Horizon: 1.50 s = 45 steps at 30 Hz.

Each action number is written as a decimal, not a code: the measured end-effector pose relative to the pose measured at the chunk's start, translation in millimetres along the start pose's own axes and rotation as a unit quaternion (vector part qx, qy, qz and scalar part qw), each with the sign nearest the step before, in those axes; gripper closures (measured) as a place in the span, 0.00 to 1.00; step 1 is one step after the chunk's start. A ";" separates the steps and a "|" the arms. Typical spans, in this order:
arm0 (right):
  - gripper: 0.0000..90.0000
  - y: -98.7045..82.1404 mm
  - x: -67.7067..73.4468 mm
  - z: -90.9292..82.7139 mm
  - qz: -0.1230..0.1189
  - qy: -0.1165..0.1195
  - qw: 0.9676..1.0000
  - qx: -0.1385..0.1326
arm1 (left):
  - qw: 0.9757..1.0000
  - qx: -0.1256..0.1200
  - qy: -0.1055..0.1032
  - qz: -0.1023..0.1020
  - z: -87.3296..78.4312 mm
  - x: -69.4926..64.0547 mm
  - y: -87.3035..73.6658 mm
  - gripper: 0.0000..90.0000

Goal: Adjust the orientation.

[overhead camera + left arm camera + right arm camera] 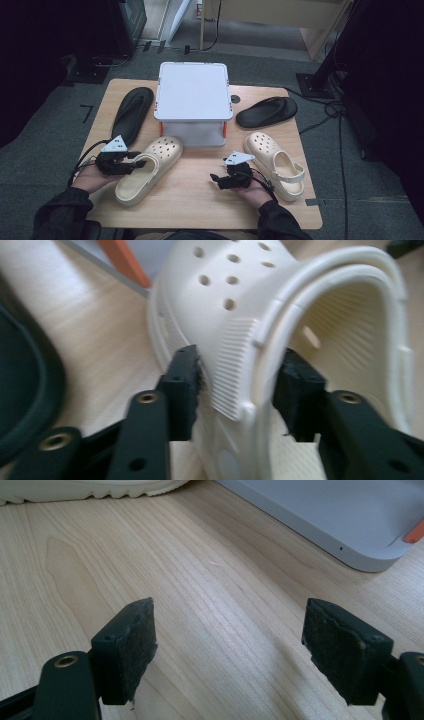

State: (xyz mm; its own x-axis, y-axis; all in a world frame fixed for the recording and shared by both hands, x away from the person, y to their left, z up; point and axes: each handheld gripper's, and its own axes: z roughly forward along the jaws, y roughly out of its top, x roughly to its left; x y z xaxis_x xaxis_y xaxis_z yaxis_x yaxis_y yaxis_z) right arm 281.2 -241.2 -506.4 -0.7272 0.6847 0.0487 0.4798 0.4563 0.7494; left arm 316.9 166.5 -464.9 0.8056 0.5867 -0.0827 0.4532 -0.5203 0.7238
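Table (200, 200), light wood, seen from above, stocked left to right as follows.

Black slipper (132, 113): flat on the far left part of the top, just beside the grey box, toe pointing away.

Left gripper (140, 163): held in the left hand (90, 177) at the near left edge, lying about level, pointing toward the middle. Jaws half closed, pinching the side wall of the cream clog (148, 170) at its opening; in the left gripper view one pad (187, 385) presses the ribbed outer wall of the cream clog (300, 330), the other sits inside the opening.

Cream clog: front left of the box, on the table, toe with holes pointing toward the box, heel toward the near edge.

Grey box (193, 102): middle of the far half, closed lid, orange clips at its front corners.

Right gripper (216, 178): held in the right hand (252, 192) near the front edge, jaws spread wide over bare wood, nothing between them.

Second cream clog (275, 165): just right of that gripper, strap at the heel.

Black sandal (266, 111): far right, beside the box.
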 end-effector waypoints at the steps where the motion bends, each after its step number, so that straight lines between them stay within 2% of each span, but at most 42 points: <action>1: 0.25 0.1 -0.2 -0.4 0.000 0.000 1.000 0.000 | 1.000 0.000 0.005 0.005 -0.3 -1.4 0.3 0.67; 4: 0.26 0.2 -0.4 -0.5 0.003 -0.001 1.000 -0.002 | 1.000 -0.005 0.022 0.017 -1.4 -5.3 -0.3 0.71; 7: 0.26 0.2 -0.5 0.0 0.001 -0.002 1.000 0.000 | 0.999 -0.012 0.038 0.021 -3.7 -6.9 -1.5 0.77; 9: 0.26 0.3 -0.2 0.0 0.000 -0.002 1.000 0.000 | 0.999 -0.016 0.047 0.013 -6.1 -5.2 -2.6 0.81; 13: 0.26 0.3 -0.2 -0.1 0.000 -0.002 1.000 0.000 | 0.998 -0.032 0.049 -0.011 -9.2 -1.5 -3.5 0.83; 18: 0.26 0.3 -0.6 -0.6 0.002 -0.001 1.000 -0.001 | 0.997 -0.050 0.052 -0.030 -12.5 -3.3 8.0 0.84; 20: 0.26 0.4 -0.7 -0.9 0.003 -0.002 1.000 -0.003 | 0.996 -0.059 0.057 -0.030 -12.9 -6.6 14.5 0.85; 23: 0.27 0.5 -1.0 -1.4 0.002 -0.002 1.000 -0.003 | 0.995 -0.072 0.069 -0.017 -12.4 -12.4 24.1 0.85; 27: 0.27 0.5 -1.1 -1.3 0.002 -0.002 1.000 -0.003 | 0.991 -0.080 0.102 -0.015 -4.7 -15.1 38.4 0.85; 28: 0.27 0.4 -1.1 -1.0 0.002 -0.002 1.000 -0.003 | 0.991 -0.080 0.102 -0.015 -4.7 -15.1 38.4 0.85; 29: 0.27 0.4 -0.9 -0.9 0.002 -0.001 1.000 -0.002 | 0.990 -0.075 0.117 -0.012 2.5 -15.1 45.9 0.85; 33: 0.27 0.9 -0.8 -1.3 0.001 -0.003 1.000 -0.006 | 0.988 -0.070 0.139 -0.017 18.4 -14.4 56.4 0.84; 34: 0.28 1.0 -0.8 -1.2 0.002 -0.003 1.000 -0.007 | 0.988 -0.069 0.139 -0.022 22.9 -13.5 58.2 0.84; 35: 0.28 1.3 -0.7 -1.1 0.002 -0.003 1.000 -0.009 | 0.988 -0.071 0.135 -0.019 26.2 -13.9 59.4 0.84; 39: 0.29 3.8 2.3 -2.3 -0.001 -0.004 1.000 -0.022 | 0.987 -0.062 0.149 -0.010 38.8 -23.0 65.0 0.84; 41: 0.29 4.5 3.2 -3.1 -0.003 -0.003 1.000 -0.026 | 0.987 -0.060 0.149 -0.009 40.9 -25.0 65.7 0.84; 42: 0.29 5.1 4.2 -3.6 -0.006 -0.003 1.000 -0.031 | 0.986 -0.060 0.154 -0.008 43.0 -26.5 66.5 0.84; 43: 0.30 7.1 5.7 -2.9 0.000 -0.002 0.999 -0.040 | 0.985 -0.069 0.158 -0.015 44.7 -27.5 69.3 0.84; 45: 0.30 9.6 6.2 -0.7 0.003 -0.003 0.999 -0.045 | 0.984 -0.074 0.159 -0.017 45.1 -28.2 70.8 0.84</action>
State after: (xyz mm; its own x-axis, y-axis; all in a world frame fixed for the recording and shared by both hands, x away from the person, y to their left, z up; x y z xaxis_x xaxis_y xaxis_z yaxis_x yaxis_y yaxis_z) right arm 280.9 -233.0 -498.5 -0.7215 0.6906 0.0508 0.4381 0.3984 0.8058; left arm 343.4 85.1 -442.3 0.6196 0.7794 0.0935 0.3976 -0.4143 0.8187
